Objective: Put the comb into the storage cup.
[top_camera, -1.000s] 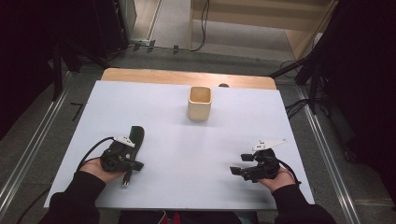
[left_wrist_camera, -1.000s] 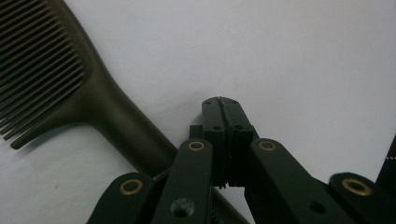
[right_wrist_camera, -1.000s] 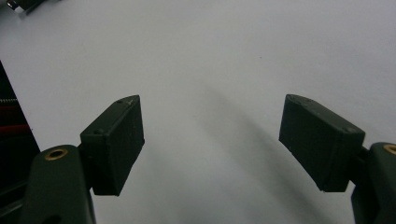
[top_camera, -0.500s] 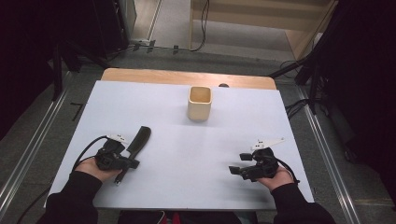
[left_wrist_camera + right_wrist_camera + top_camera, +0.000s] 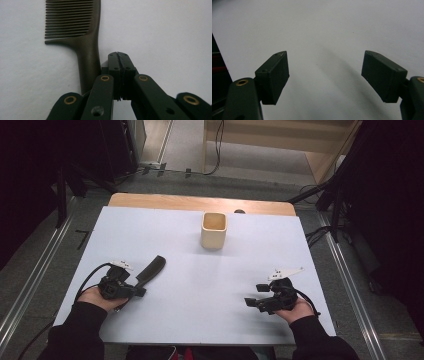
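One dark, flat plastic comb with a long handle (image 5: 150, 271) lies on the white table top (image 5: 200, 290), at the person's left side. It is set at a slant, with the toothed end pointing away from the person and toward the middle of the table and the handle end running back toward the left hand. In the left gripper view the comb (image 5: 82, 37) lies flat, teeth at the top of the frame and handle running down to the gripper's linkage.

Two hand-held grippers are on the table, one in each hand. The left gripper (image 5: 134, 291) sits at the handle end of the comb. Its two black jaws are pressed together pad to pad with nothing between them, as the left gripper view shows (image 5: 120, 62). The comb's handle passes just beside the closed jaws, on their left in that view, and is not gripped; whether the jaw's outer side touches the handle I cannot tell.

The right gripper (image 5: 252, 302) rests near the table's front right part, well apart from the comb. Its jaws stand wide apart in the right gripper view (image 5: 324, 77), with only bare white surface between them, so it holds nothing.

One pale, cream-coloured square cup (image 5: 214, 230) stands upright toward the far edge of the table, about midway across, well away from both grippers and from the comb.
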`<state>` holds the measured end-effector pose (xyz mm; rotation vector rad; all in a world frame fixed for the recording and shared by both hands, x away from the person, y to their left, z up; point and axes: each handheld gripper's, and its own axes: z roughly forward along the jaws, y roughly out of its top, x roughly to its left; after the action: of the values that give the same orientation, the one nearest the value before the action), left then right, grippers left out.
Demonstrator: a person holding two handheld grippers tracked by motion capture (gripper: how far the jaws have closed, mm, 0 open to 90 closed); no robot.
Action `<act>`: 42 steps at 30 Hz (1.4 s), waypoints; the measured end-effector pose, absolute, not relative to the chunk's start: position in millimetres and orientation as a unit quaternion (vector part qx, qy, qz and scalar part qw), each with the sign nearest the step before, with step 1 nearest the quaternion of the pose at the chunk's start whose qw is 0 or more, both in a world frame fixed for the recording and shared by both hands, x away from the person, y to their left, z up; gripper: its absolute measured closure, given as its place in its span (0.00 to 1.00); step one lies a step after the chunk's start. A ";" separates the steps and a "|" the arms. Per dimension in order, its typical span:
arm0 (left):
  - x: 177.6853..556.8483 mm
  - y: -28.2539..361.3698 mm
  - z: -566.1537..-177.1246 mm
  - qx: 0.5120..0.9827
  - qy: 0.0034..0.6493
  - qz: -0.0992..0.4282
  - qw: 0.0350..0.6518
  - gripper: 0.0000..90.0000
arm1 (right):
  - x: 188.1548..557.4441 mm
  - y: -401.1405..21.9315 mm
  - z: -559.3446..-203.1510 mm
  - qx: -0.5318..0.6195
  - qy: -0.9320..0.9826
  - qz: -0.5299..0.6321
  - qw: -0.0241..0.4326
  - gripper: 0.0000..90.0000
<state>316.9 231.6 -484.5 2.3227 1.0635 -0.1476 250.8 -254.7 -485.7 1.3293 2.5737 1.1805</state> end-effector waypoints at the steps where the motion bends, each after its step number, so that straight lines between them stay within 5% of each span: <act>1: 317.2 231.9 -484.5 0.869 0.400 -0.056 0.288 1.00 | 250.8 -254.7 -485.8 0.425 0.823 0.377 0.007 0.23; 30: 328.0 240.9 -483.9 0.855 0.428 -0.036 0.291 1.00 | 251.0 -254.0 -487.1 0.425 0.825 0.373 0.007 0.23; 42: 319.6 242.2 -467.6 0.839 0.416 -0.039 0.348 0.74 | 251.1 -255.6 -486.8 0.424 0.824 0.374 0.007 0.23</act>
<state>319.6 242.2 -467.6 2.1761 1.0788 -0.1020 251.1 -255.6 -486.8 1.3274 2.5793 1.1713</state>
